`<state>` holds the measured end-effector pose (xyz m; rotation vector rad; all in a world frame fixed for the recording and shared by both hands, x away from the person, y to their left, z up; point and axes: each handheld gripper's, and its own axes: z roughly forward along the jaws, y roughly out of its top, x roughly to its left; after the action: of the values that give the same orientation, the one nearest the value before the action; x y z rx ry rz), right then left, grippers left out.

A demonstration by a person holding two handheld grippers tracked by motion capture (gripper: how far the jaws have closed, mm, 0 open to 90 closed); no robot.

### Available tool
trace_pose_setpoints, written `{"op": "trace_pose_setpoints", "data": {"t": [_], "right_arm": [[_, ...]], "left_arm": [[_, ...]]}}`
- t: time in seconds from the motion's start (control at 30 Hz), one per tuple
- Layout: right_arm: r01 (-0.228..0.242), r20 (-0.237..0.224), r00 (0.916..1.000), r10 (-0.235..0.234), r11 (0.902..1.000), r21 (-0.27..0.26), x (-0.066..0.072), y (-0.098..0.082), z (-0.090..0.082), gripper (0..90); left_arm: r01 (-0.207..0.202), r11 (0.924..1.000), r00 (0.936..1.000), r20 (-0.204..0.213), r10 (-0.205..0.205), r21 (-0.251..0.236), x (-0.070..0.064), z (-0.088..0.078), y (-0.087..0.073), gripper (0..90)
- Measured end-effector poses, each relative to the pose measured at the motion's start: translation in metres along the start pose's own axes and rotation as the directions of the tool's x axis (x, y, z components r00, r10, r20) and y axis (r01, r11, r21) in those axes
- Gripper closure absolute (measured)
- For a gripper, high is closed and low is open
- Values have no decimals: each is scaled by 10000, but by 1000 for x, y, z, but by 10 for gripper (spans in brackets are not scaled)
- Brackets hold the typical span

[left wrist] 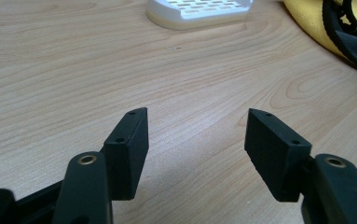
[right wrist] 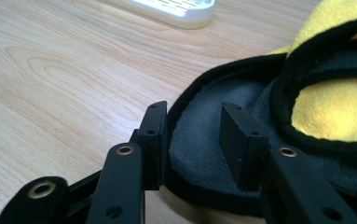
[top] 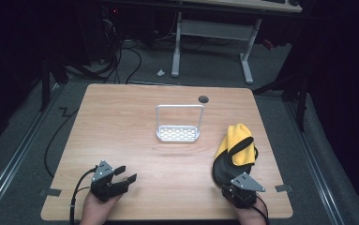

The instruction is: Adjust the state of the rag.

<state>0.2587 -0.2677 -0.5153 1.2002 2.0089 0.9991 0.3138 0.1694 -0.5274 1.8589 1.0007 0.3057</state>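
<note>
Cloth at right near edge of counter, both tools low at the front.

Yellow and dark grey cloth, fleecy, black-edged, lies crumpled on the wooden counter toward its right side; yellow folds on top at the far end, grey underside spread toward the person. Right tool sits at the cloth's near edge, jaws parted with the black hem and grey fleece between them, not pressed together on it. Left tool rests at the front left, jaws wide apart over bare wood, holding nothing. White rack with a slotted base and tall wire loop handle stands mid-counter, nothing in it, apart from the cloth.
</note>
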Motion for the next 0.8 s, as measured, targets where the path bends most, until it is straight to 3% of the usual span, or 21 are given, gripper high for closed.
{"op": "trace_pose_setpoints", "data": {"t": [0.3, 0.57, 0.63, 0.67, 0.7, 0.8], "right_arm": [[-415, 71, 9991, 414, 9991, 38, -9, -4, -3, 627], [-334, 22, 9994, 334, 9994, 86, -8, -4, -3, 622], [-392, -123, 9991, 395, 9990, 228, -7, -3, -3, 726], [-392, -123, 9991, 395, 9990, 228, -7, -3, -3, 726], [-297, -31, 9995, 299, 9986, 441, -6, -2, -3, 900], [-97, -11, 10000, 98, 9977, 677, -3, -1, -2, 900]], "left_arm": [[-40, 10000, 9999, 115, 39, 64, -1, 3, -1, 400], [-7, 10000, 9999, 117, 6, 40, -1, 2, 0, 399], [15, 10000, 9999, 123, -16, 16, -1, 2, 0, 397], [15, 10000, 9999, 123, -16, 16, -1, 2, 0, 397], [-10, 10000, 9999, 118, 10, 36, 0, 1, 0, 396], [-24, 10000, 9999, 110, 24, 40, 0, 1, 0, 395]]}}
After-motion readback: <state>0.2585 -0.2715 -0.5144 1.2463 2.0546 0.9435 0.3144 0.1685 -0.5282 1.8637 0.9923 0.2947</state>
